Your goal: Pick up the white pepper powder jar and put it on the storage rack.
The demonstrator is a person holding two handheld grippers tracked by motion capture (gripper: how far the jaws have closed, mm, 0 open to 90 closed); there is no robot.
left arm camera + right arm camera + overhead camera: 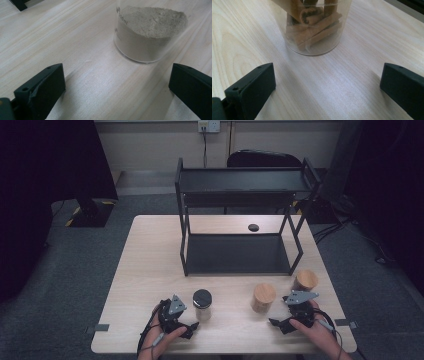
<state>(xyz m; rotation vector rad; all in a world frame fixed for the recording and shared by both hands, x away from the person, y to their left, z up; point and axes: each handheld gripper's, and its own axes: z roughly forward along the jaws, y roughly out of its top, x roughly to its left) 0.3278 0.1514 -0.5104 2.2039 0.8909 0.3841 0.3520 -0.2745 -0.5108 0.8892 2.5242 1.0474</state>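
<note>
Left gripper (192, 327): your jaws wide apart, nothing between; powder jar (150, 32) just ahead; right gripper (280, 322): jaws equally apart, empty; cinnamon jar (314, 27) just ahead.

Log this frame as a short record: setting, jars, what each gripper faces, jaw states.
setting: wooden table with a black two-tier shelf rack at the back
jars: black-lidded powder jar; two wooden-lidded jars
left gripper: jaws open, facing the powder jar, not touching
right gripper: jaws open, facing a cinnamon-stick jar, not touching
rack shelves: no jars on them
</note>
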